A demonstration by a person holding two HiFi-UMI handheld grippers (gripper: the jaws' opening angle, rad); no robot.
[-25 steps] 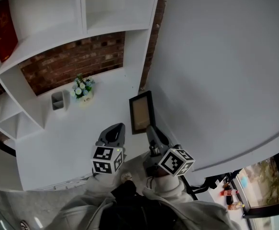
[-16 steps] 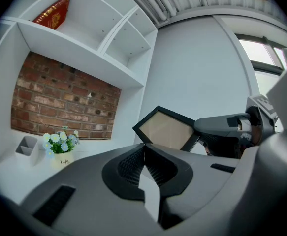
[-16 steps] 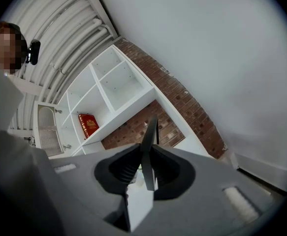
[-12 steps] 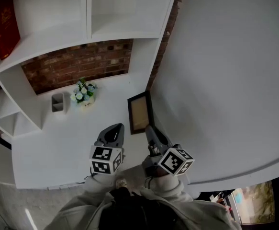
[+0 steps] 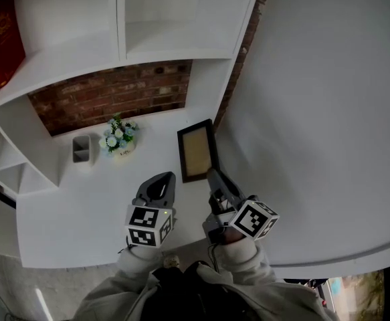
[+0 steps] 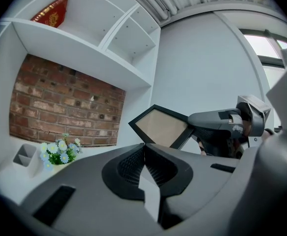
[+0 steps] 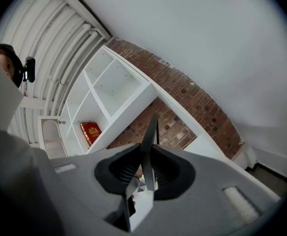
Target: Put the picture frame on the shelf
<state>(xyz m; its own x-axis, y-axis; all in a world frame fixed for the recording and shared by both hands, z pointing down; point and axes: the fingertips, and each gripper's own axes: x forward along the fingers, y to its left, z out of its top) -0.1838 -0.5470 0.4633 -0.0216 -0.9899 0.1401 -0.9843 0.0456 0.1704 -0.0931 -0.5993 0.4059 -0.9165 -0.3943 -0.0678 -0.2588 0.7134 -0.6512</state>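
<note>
1. At the upper left of the head view, a red book (image 5: 1,37) is seen standing in a compartment of the white shelf unit (image 5: 61,55). A brick wall (image 5: 114,95) is exposed behind the unit.
2. Left of centre, a small grey organiser (image 5: 82,149) and a pot of pale flowers (image 5: 119,136) are set just beside each other on the white counter (image 5: 67,212).
3. The left gripper (image 5: 160,181) is held below the flowers. In the left gripper view its jaws are seen brought together at the tips, with nothing between them.
4. The picture frame (image 5: 198,150), dark-edged with a tan face, is found at the centre, right of the flowers and near the shelf unit's upright side panel. It is held tilted by its lower edge.
5. The right gripper (image 5: 213,177) is clamped on that lower edge. In the right gripper view the frame's thin edge is seen pinched between the jaws.
6. The right of the frame is filled by a plain white wall (image 5: 328,112).
</note>
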